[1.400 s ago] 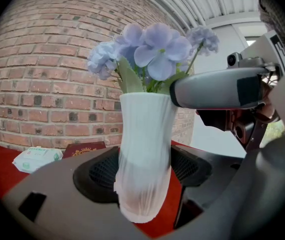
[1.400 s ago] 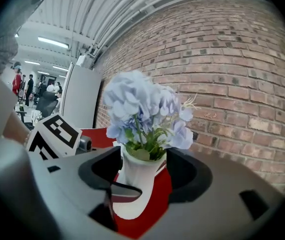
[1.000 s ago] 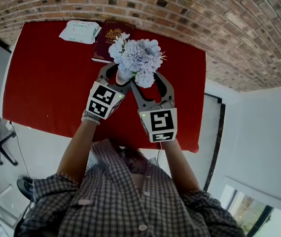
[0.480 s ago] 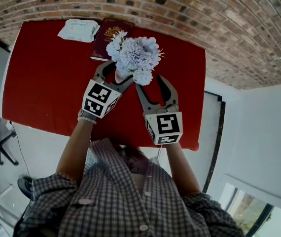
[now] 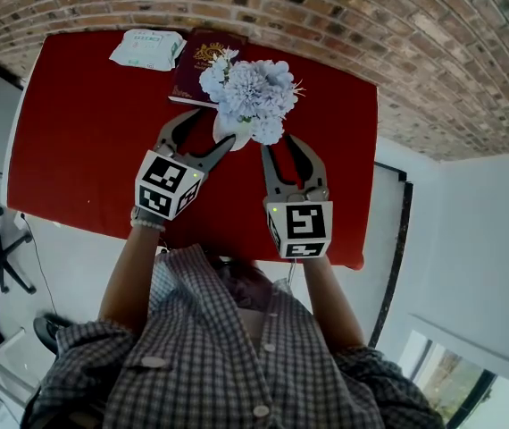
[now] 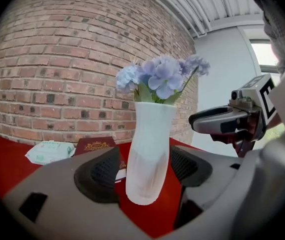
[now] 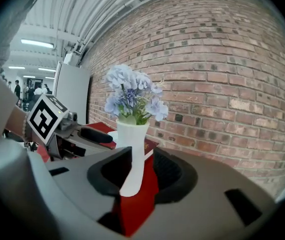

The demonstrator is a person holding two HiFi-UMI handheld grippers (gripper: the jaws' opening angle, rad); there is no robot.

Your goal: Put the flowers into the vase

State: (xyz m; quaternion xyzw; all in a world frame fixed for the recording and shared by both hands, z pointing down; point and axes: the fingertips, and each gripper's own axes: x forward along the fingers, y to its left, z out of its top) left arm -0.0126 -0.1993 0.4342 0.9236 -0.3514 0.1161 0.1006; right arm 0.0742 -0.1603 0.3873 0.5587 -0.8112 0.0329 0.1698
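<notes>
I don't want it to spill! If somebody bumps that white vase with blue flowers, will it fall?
Probably easily: the white vase is tall and slim on a small base, and the blue flowers bunch at the top, so it looks top-heavy. It looks hard and smooth, so maybe slippery and breakable.

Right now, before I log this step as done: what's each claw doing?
Left claw: open, vase ahead not gripped.
Right claw: closing, nothing in it.
</notes>
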